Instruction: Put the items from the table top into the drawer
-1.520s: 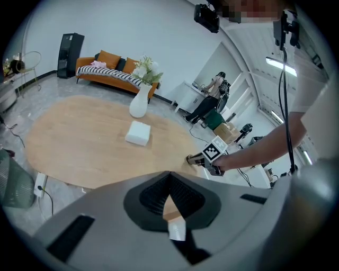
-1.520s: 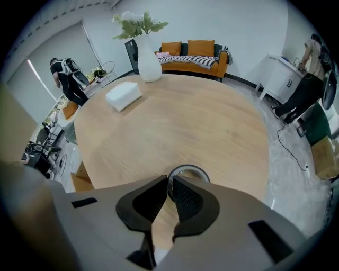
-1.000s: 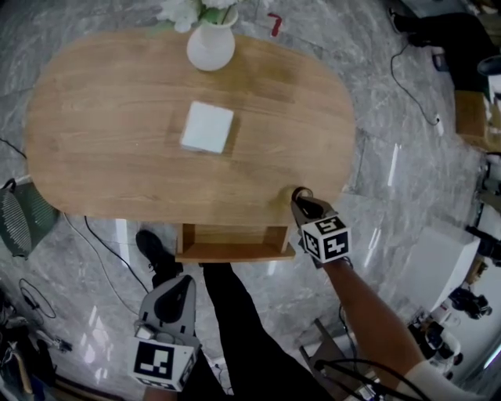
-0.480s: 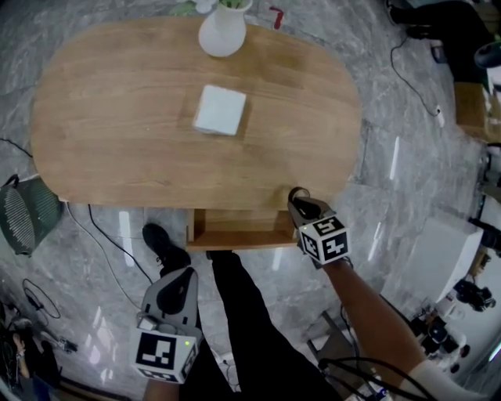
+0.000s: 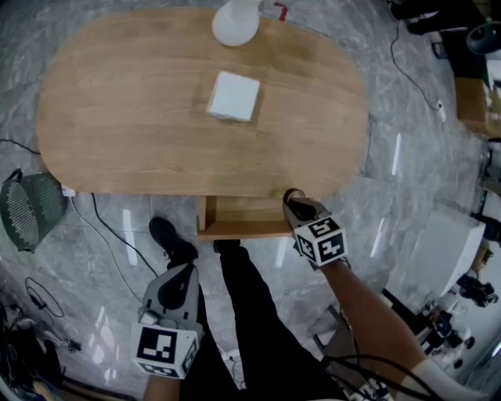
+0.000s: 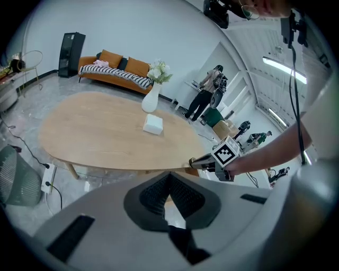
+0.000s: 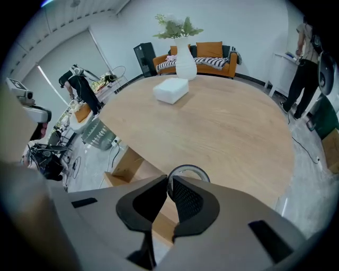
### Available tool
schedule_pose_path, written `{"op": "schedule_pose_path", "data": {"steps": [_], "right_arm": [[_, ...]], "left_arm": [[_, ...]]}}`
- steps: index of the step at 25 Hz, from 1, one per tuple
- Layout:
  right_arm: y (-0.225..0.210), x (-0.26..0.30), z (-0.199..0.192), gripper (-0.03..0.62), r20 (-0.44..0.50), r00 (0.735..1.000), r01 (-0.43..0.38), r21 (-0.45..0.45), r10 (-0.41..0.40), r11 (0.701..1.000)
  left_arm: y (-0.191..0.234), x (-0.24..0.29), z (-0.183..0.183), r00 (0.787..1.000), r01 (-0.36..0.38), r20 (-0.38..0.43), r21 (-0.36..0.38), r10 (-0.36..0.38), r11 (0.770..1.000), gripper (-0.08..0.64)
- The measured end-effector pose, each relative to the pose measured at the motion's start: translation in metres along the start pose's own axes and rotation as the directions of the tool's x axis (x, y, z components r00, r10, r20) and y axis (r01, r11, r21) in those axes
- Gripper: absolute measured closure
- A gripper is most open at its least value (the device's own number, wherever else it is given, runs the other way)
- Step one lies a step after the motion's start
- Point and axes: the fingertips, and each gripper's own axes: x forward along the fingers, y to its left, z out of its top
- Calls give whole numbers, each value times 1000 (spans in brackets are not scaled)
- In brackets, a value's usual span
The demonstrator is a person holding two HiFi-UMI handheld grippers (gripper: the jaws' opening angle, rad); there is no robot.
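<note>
The drawer (image 5: 243, 227) (image 7: 127, 161), one only, juts open from under the near long edge of the oval wooden table (image 5: 117, 117). The person's dark-trousered legs and one black shoe (image 5: 168, 239) stand just in front of it.

Nearest the person, the left gripper (image 5: 182, 274) (image 6: 169, 177) hangs over the floor, well short of the table. Its jaws are clenched tip to tip with nothing between them. Its marker cube shows a black-and-white square pattern, as does the right one's.

The right gripper (image 5: 296, 205) (image 7: 170, 182) is at the table's near edge, by the drawer's right corner. Its jaws are pinched on the rim of a single grey ring (image 5: 291, 194) (image 7: 188, 169), which stands right at that edge, above the drawer.

Farther on lies one white box (image 5: 234, 96) (image 6: 153, 124) (image 7: 170, 90), flat on the wood past the middle and well clear of every edge, with wide bare tabletop on all sides.

Beyond it stands one white vase (image 5: 236, 22) (image 6: 151, 100) (image 7: 185, 61) with pale flowers (image 6: 160, 70), close to the far edge, and a small red thing (image 5: 280, 11) lies beside it.

On the marble floor to the left stands a grey mesh-fronted appliance (image 5: 30, 210), with a cable trailing near it. Across the room are an orange sofa (image 6: 119, 69) (image 7: 212, 53) and one standing person (image 6: 204, 98).
</note>
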Motion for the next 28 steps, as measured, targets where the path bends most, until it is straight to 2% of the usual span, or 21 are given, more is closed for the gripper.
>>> {"op": "schedule_pose_path", "data": {"steps": [18,23,28], "right_arm": [[100,46,-7,535,-35,994,-105,1,105,994],[128,68,-5,534,-60,987,-150,-3,149,989],[139,90,-9,534,-105,983,-152,13,152,988]], "left_arm": [[42,-14,-17,1000,4,-6,-6,-4,1000,558],[53,-18,-23,1000,8,-15,-36,-9,999,558],[61,-22,-30,1000,9,-26,-50,-10,999,558]]}}
